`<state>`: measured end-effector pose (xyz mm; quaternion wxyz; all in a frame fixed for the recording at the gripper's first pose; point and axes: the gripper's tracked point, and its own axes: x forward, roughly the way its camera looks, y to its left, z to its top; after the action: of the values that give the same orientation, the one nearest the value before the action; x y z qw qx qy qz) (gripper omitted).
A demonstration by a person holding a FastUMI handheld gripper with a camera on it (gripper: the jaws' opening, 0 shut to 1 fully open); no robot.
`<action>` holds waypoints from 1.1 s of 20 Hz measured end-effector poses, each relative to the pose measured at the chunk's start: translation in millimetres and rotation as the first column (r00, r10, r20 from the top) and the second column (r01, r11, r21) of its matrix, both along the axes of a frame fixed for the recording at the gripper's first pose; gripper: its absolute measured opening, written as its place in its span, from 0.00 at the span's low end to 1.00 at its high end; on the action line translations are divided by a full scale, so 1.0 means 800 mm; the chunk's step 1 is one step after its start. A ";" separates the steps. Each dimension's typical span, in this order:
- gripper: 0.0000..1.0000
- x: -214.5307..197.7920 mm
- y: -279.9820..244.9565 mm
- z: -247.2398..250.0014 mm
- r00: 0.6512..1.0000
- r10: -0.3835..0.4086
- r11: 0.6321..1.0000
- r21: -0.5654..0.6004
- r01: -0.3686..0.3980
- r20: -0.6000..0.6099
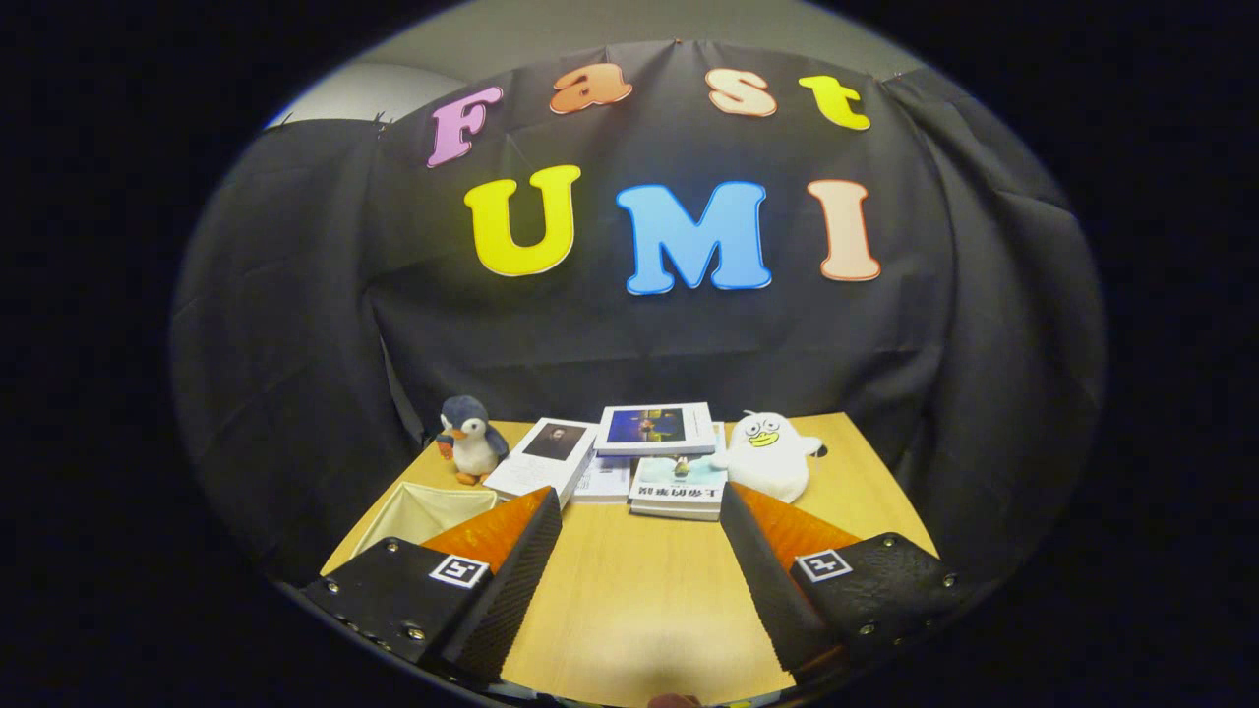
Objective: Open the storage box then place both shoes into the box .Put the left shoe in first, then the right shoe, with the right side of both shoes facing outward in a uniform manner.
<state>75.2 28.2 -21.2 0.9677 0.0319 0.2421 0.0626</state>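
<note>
**A:** How do the tongs stand?

**B:** Released. The two fingers are spread wide apart with bare wood of the bench between them, and nothing is gripped. They hang above the near part of the bench, pointing toward the booth's black cloth wall.

**A:** And the storage box?

**B:** A pale, open-topped container sits just beyond the left finger, at the bench's left edge, partly hidden by that finger. Whether it is the storage box cannot be told for certain.

**A:** What lies ahead of the fingers?

**B:** A cluster of books at the far side of the bench, beyond the fingertips: one leaning to the left, one lying on top in the middle, and a stack below it. A plush penguin stands upright just left of the books, near the pale container. A white plush duck sits just right of the books, touching or nearly touching the stack.
</note>
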 end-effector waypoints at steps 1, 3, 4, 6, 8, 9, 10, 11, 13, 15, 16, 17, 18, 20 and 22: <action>0.98 -0.003 -0.009 0.008 0.999 -0.009 1.000 -0.007 0.009 0.030; 0.98 -0.011 -0.025 0.022 0.996 -0.019 1.000 -0.020 0.021 0.089; 0.98 -0.015 -0.030 0.028 0.993 -0.022 0.999 -0.028 0.026 0.116; 0.98 -0.021 -0.041 0.040 0.986 -0.030 0.999 -0.037 0.037 0.165; 0.98 -0.027 -0.049 0.048 0.978 -0.044 0.998 -0.032 0.051 0.202; 0.97 -0.028 -0.052 0.052 0.975 -0.052 0.998 -0.023 0.059 0.217; 0.98 -0.030 -0.056 0.056 0.971 -0.062 0.998 -0.014 0.067 0.229; 0.98 -0.033 -0.060 0.059 0.968 -0.069 0.997 -0.005 0.073 0.241; 0.98 -0.037 -0.058 0.060 0.963 -0.081 0.997 0.003 0.083 0.257; 0.98 -0.041 -0.062 0.061 0.960 -0.090 0.996 0.011 0.090 0.265; 0.98 -0.041 -0.063 0.060 0.959 -0.096 0.995 0.015 0.096 0.265; 0.98 -0.042 -0.065 0.058 0.959 -0.102 0.995 0.019 0.101 0.265; 0.98 -0.040 -0.065 0.056 0.957 -0.106 0.994 0.024 0.103 0.268; 0.98 -0.041 -0.065 0.056 0.955 -0.105 0.995 0.026 0.101 0.279; 0.98 -0.042 -0.067 0.057 0.951 -0.107 0.994 0.021 0.105 0.292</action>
<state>41.3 -25.6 24.7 0.9947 0.0378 0.0942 0.0152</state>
